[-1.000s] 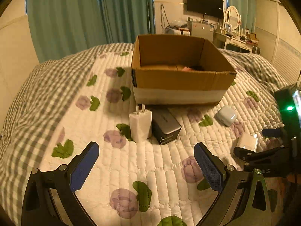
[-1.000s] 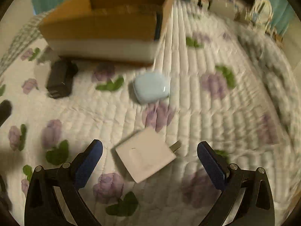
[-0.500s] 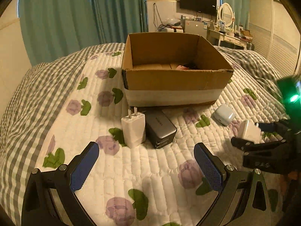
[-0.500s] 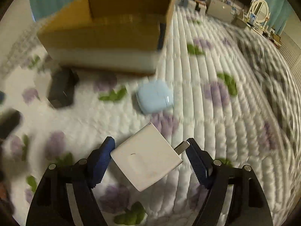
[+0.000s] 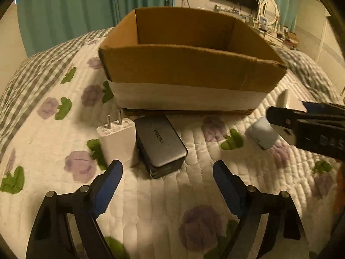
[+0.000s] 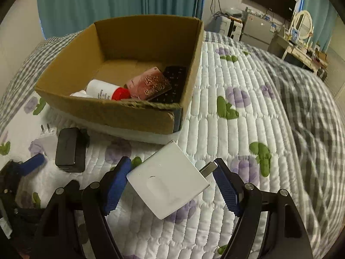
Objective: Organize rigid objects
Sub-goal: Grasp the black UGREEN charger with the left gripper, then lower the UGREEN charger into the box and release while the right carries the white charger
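Observation:
An open cardboard box (image 6: 120, 112) sits on the flowered quilt and holds a white bottle with a red cap (image 6: 103, 90), a pink pack (image 6: 148, 84) and a black keypad (image 6: 172, 82). My right gripper (image 6: 172, 172) is shut on a white square charger (image 6: 170, 181), held above the quilt near the box's front corner. In front of the box a white plug charger (image 5: 117, 142) stands beside a grey charger (image 5: 160, 144). My left gripper (image 5: 168, 172) hovers just short of them, its jaws closing, with the grey charger's near end between the fingertips and untouched.
A pale blue earbud case (image 5: 262, 136) lies on the quilt to the right of the grey charger, under the right gripper. Checked bedding (image 6: 301, 99) slopes away on the right. Teal curtains, a dresser and a wall television stand behind the bed.
The right gripper closed on the white square charger and lifted it toward the box. The left gripper came down and closer to the two chargers, and its jaws narrowed.

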Available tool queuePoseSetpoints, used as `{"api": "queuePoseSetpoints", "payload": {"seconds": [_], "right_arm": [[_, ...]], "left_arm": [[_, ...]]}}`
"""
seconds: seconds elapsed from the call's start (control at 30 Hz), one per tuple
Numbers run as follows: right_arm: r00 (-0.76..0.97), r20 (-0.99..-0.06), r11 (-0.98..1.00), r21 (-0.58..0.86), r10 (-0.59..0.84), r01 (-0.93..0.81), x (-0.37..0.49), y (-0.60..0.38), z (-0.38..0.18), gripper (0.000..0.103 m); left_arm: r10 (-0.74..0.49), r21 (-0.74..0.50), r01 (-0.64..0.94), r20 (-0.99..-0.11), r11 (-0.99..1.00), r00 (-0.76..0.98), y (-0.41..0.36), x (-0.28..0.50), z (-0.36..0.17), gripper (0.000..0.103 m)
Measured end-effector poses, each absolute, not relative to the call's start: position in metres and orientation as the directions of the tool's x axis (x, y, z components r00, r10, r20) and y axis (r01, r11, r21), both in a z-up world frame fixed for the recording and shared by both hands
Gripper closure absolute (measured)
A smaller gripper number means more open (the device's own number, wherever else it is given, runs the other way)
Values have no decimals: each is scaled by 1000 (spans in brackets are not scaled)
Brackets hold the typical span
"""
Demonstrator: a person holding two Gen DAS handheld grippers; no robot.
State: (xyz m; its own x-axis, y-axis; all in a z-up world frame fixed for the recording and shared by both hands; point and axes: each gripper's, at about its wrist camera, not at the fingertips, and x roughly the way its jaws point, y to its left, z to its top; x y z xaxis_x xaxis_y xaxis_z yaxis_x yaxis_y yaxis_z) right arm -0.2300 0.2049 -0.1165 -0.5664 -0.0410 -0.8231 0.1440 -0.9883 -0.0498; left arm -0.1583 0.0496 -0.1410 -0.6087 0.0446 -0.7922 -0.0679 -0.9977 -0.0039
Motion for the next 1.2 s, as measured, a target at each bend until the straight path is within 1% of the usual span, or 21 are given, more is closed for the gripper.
{"api": "queuePoseSetpoints", "payload": {"seconds": [0.13, 0.17, 0.27, 0.3, 0.37, 0.43, 0.5, 0.6, 0.8, 1.03, 1.1, 1.2], "right_arm": [[-558, -828, -990, -23, -58, 137, -230, 209, -123, 26], [-555, -830, -990, -20, -61, 140, -231, 209, -125, 26], [-548, -832, -990, 6, -85, 144, -232, 210, -127, 26], [-548, -832, -989, 6, -86, 146, -231, 210, -127, 26], [-549, -832, -989, 0, -81, 147, -229, 211, -129, 26], [-547, -833, -990, 1, -80, 144, -229, 212, -130, 26], [-546, -834, -990, 0, -77, 139, -228, 213, -131, 26], [-559, -825, -990, 1, -79, 138, -222, 213, -127, 26], [-587, -806, -990, 1, -84, 141, -212, 209, -112, 26], [-610, -787, -989, -2, -90, 149, -200, 201, -94, 26], [-623, -777, -988, -6, -91, 152, -198, 199, -85, 26], [-643, -760, -988, -10, -94, 155, -194, 196, -72, 26]], "left_arm": [[53, -48, -24, -808, -999, -586, 44, -177, -150, 32], [49, -50, -15, -809, -999, -586, 45, -182, -152, 37], [-6, 4, 5, -805, -1000, -593, 51, -192, -156, 42], [-28, 24, 15, -809, -1000, -588, 51, -195, -158, 50], [-40, 35, 20, -815, -999, -579, 49, -198, -163, 52], [-24, 27, 3, -817, -1000, -576, 47, -192, -161, 54], [0, 16, -23, -824, -1000, -566, 45, -183, -158, 59], [46, -11, -64, -817, -998, -574, 41, -161, -149, 61], [97, -39, -112, -809, -993, -579, 35, -127, -133, 61], [113, -40, -134, -794, -990, -597, 30, -106, -116, 61], [119, -44, -136, -786, -990, -607, 26, -118, -102, 61], [121, -36, -145, -760, -989, -638, 30, -113, -80, 61]]}}
